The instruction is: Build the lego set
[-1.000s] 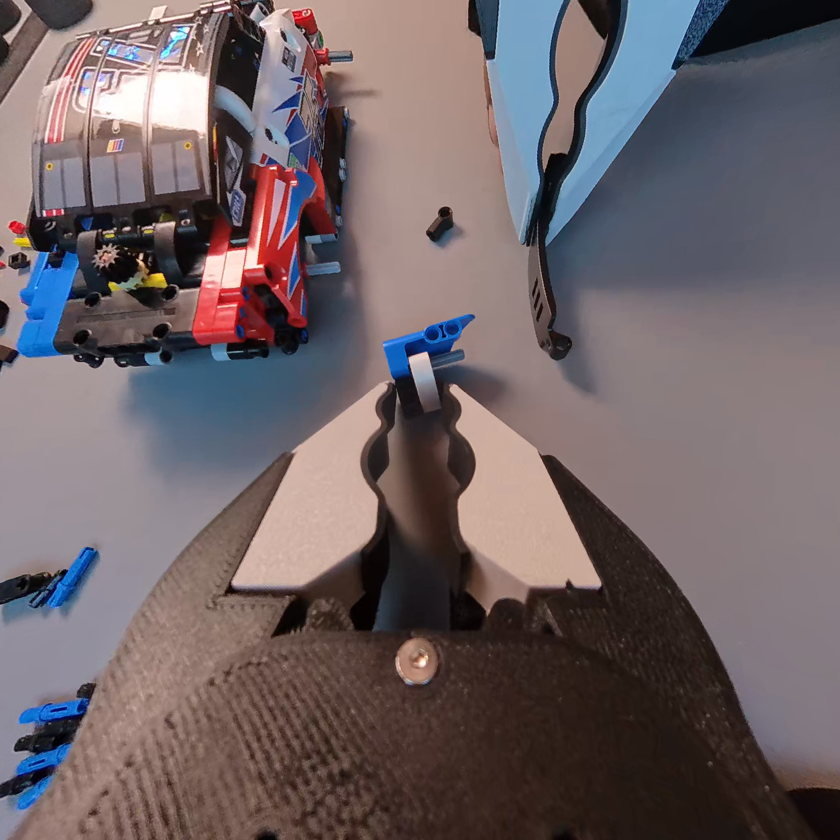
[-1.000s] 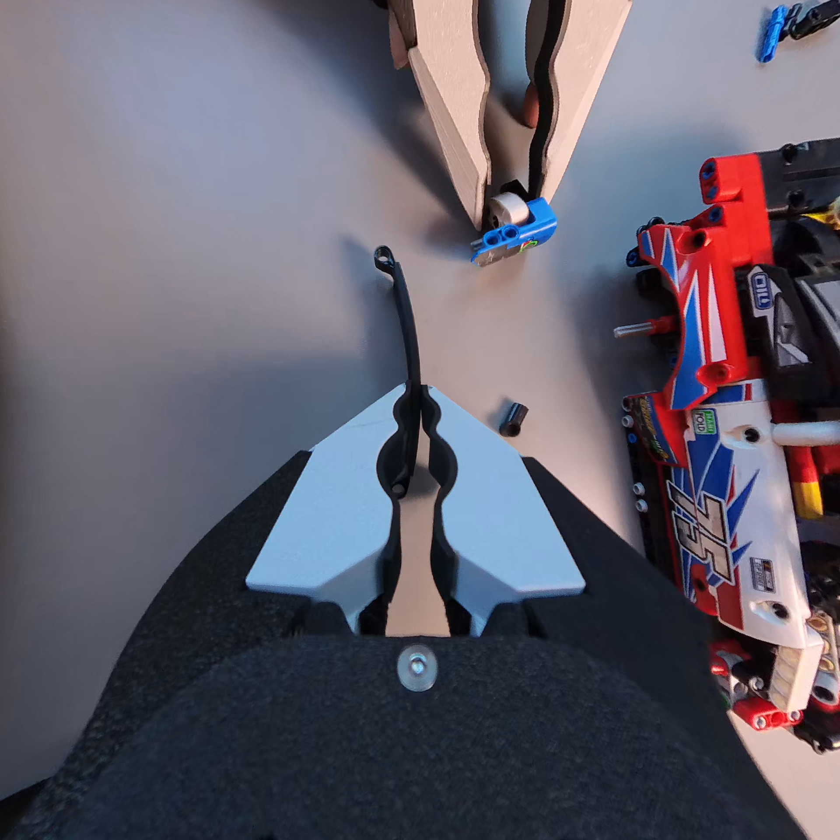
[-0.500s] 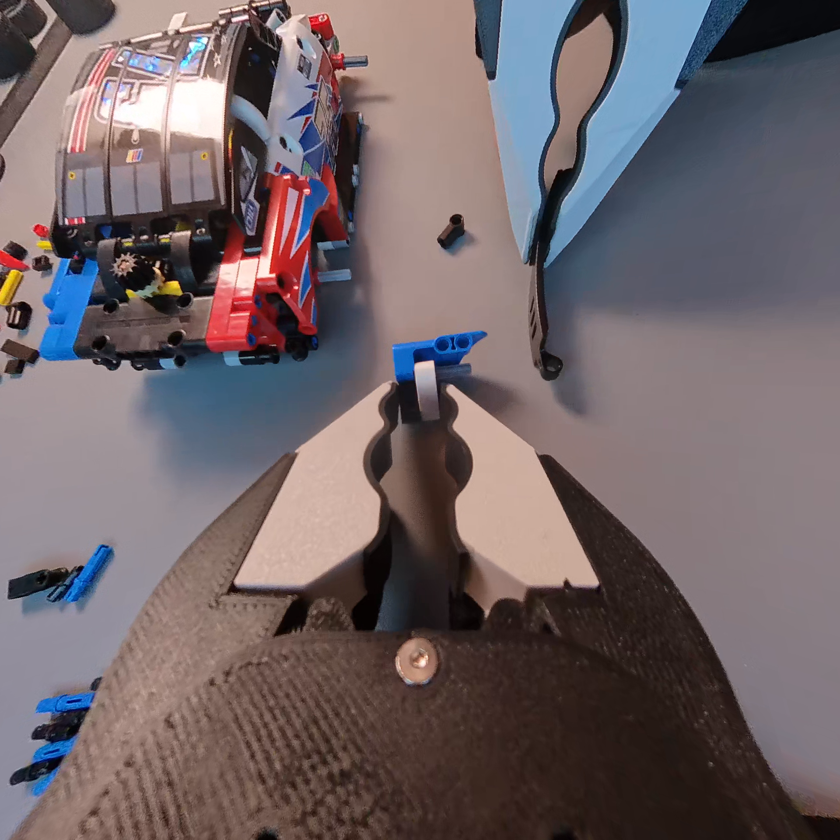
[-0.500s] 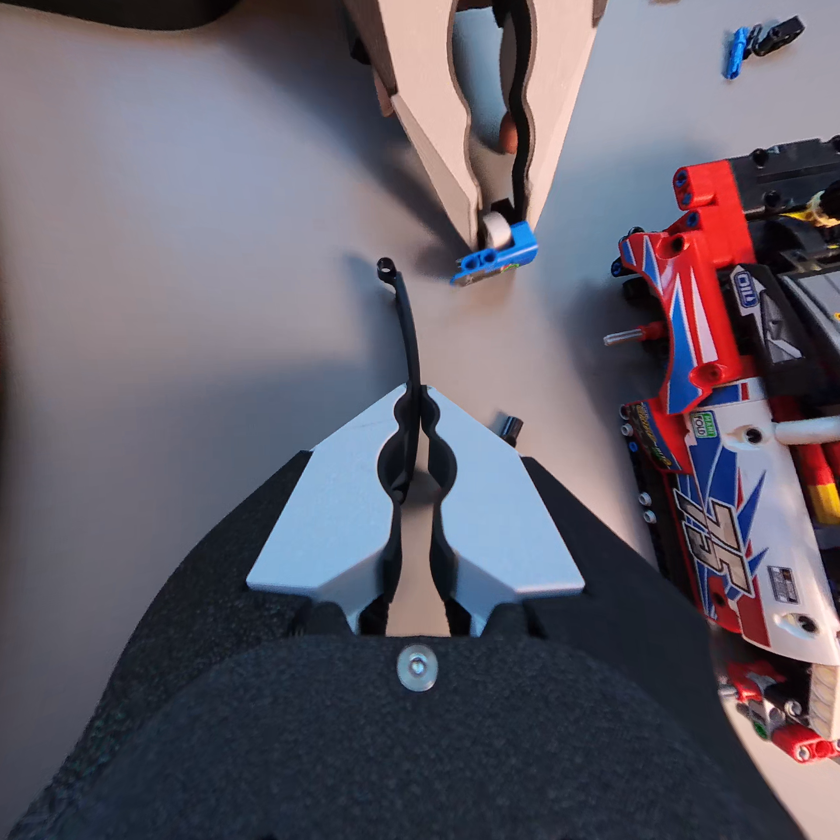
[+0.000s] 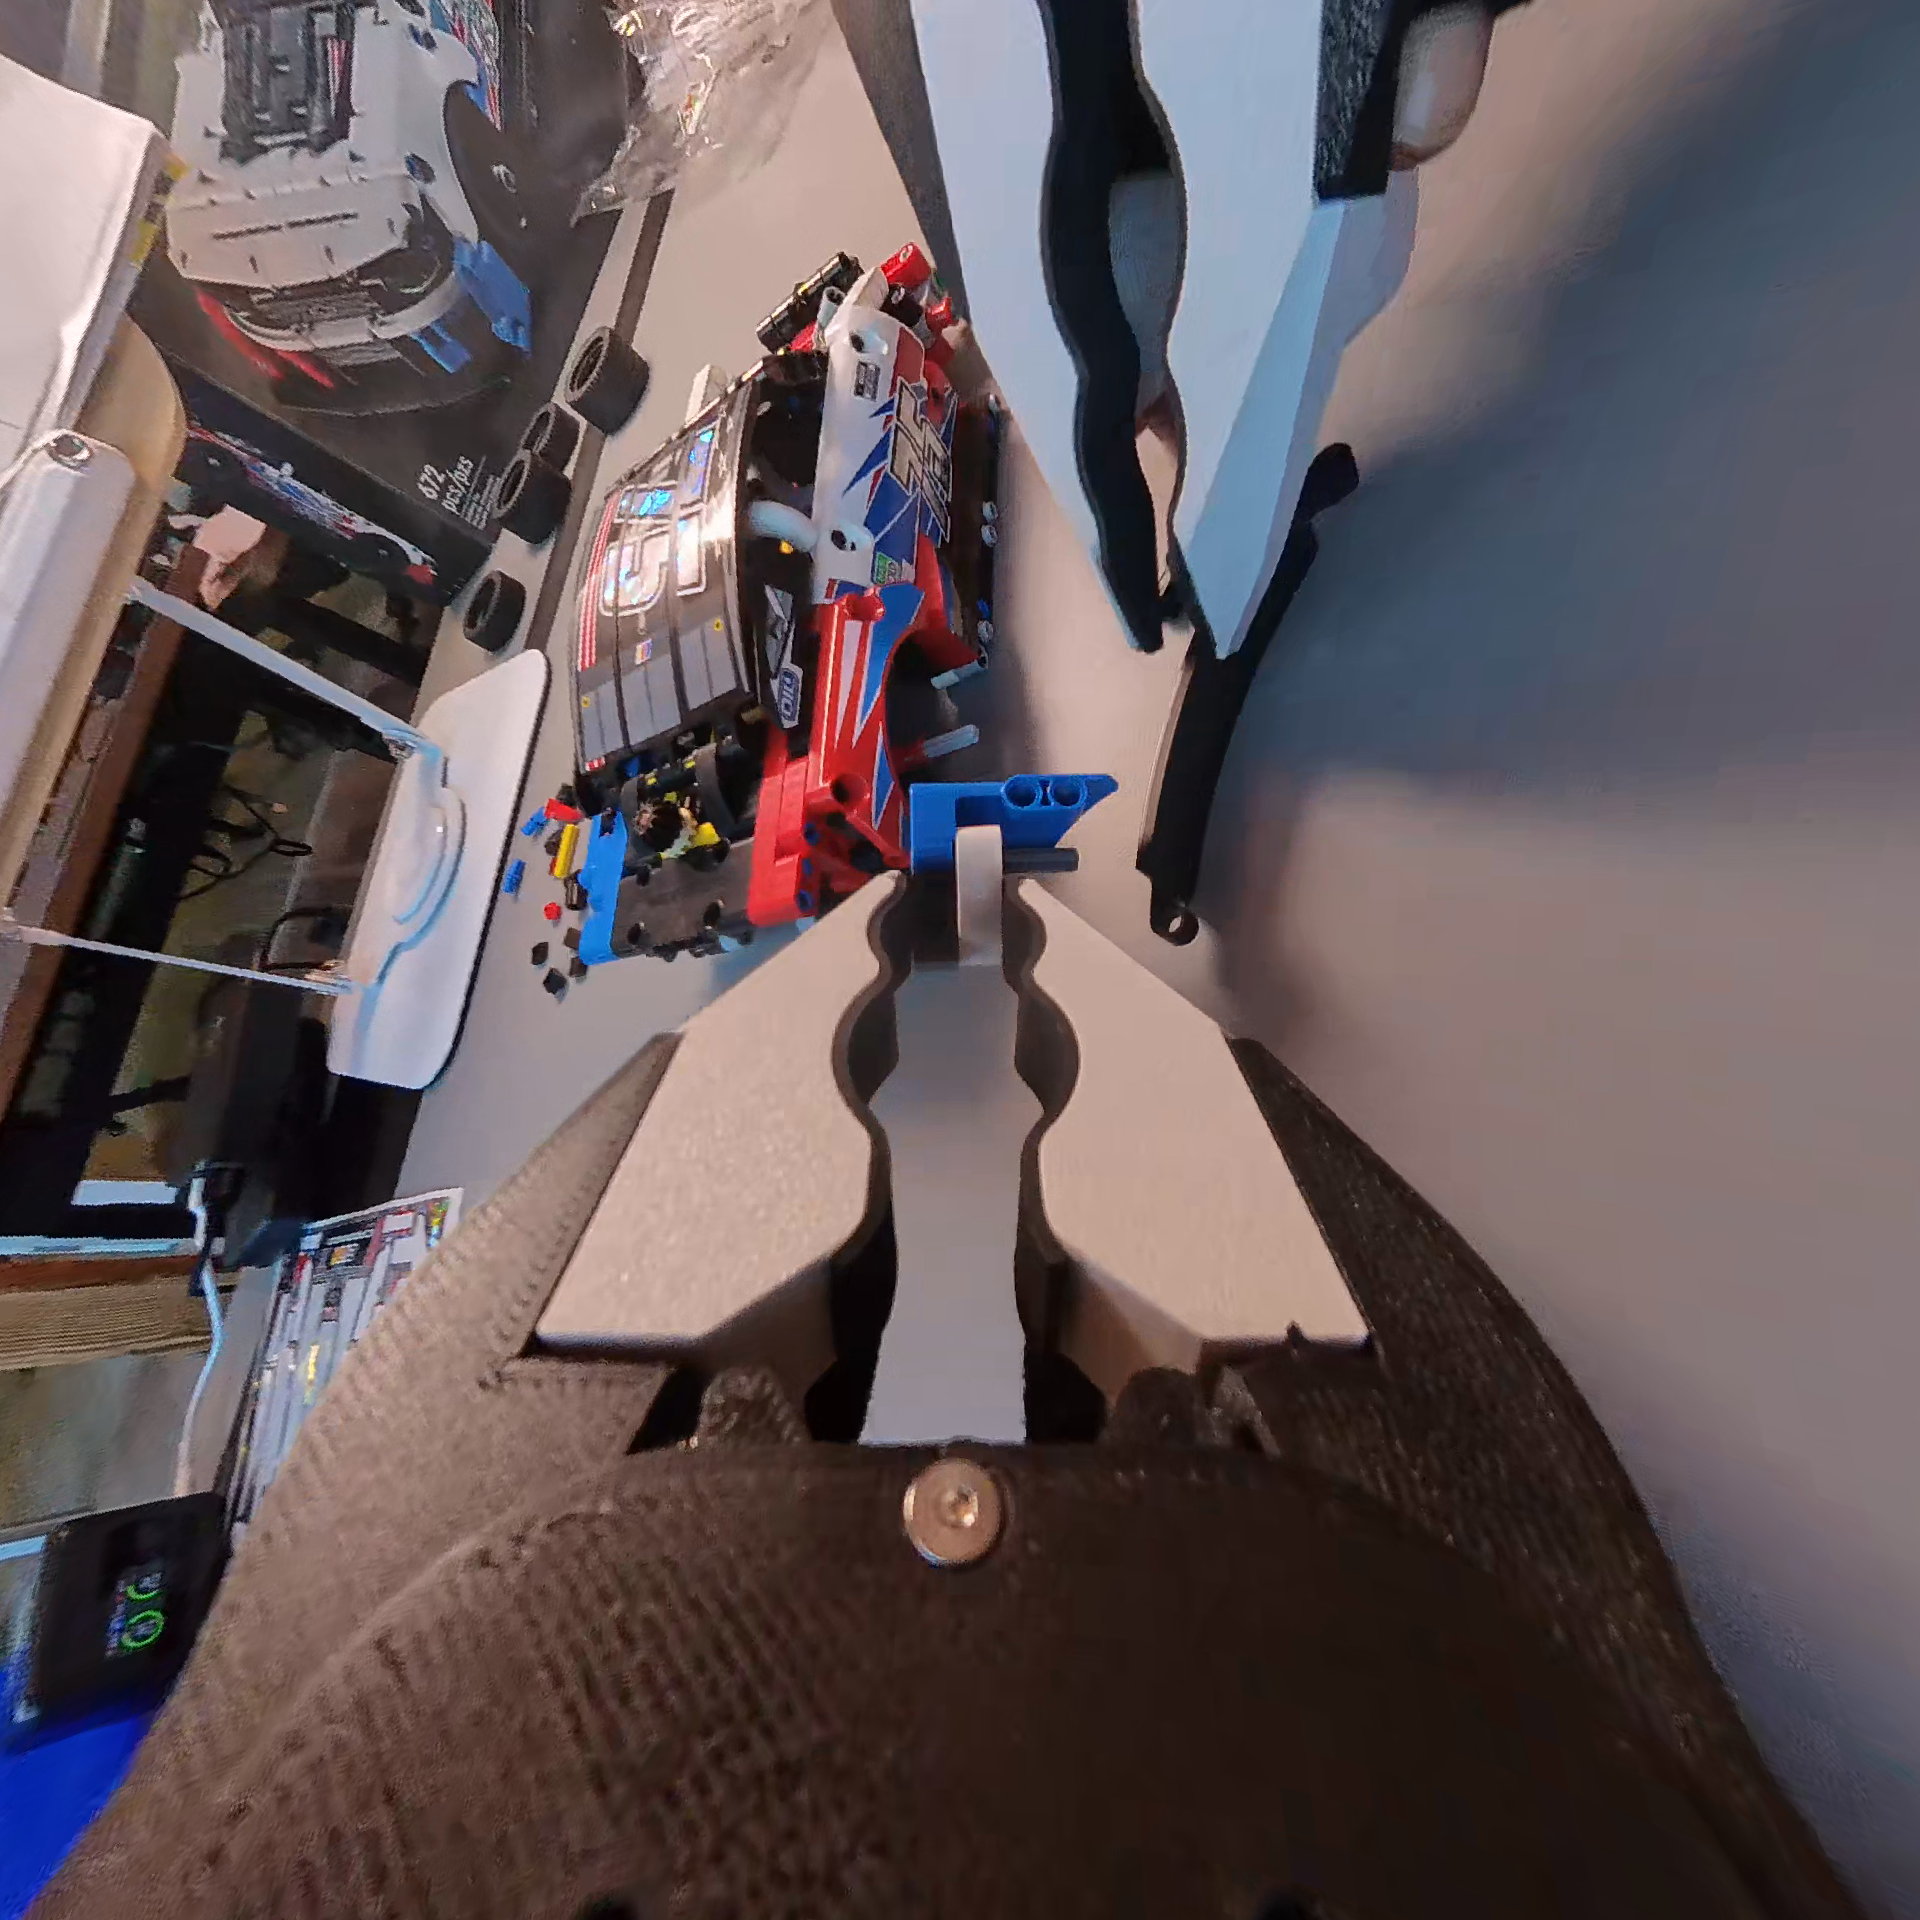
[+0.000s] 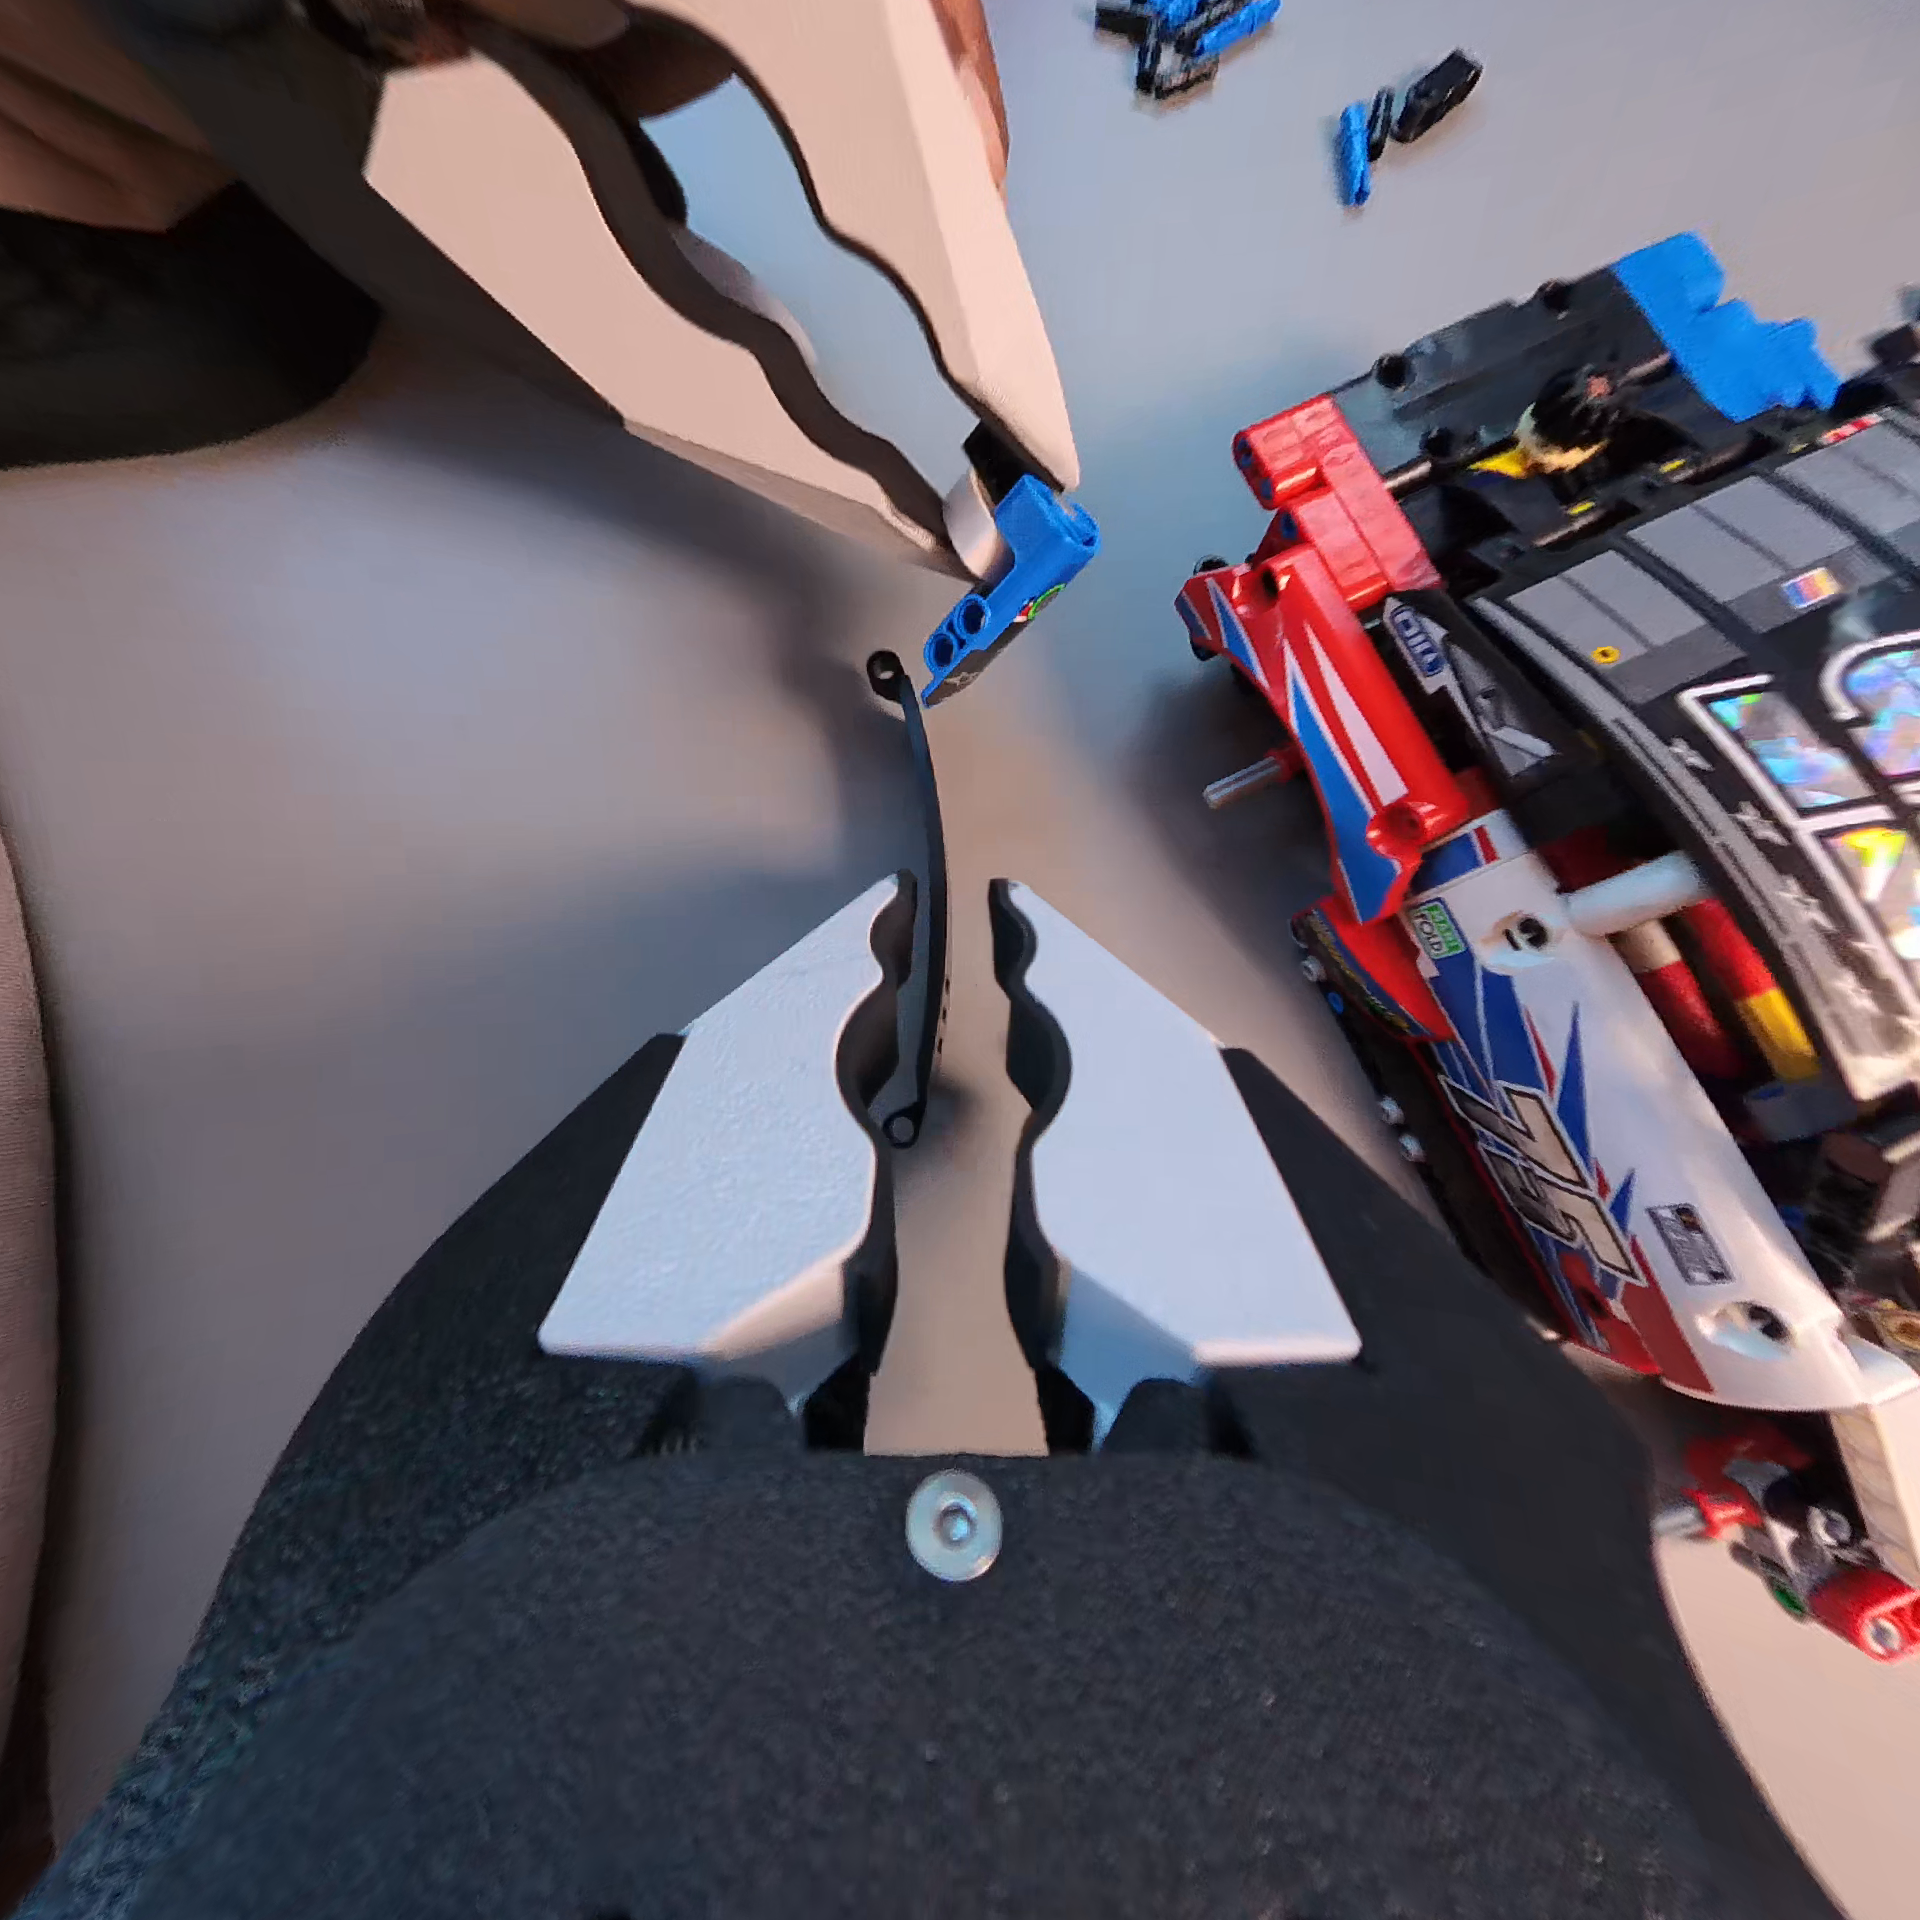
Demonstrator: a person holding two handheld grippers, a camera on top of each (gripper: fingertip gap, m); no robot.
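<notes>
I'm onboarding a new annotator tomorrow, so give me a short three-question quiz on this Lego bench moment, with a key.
1. True or false: the left gripper is shut on the blue piece.
2. What sits between the fingers of the right gripper? A a black curved strip; B a spoon; C a coin.
3. Fill in: the right gripper's jaws stand ____.
Key: 1 true; 2 A; 3 open.
</notes>
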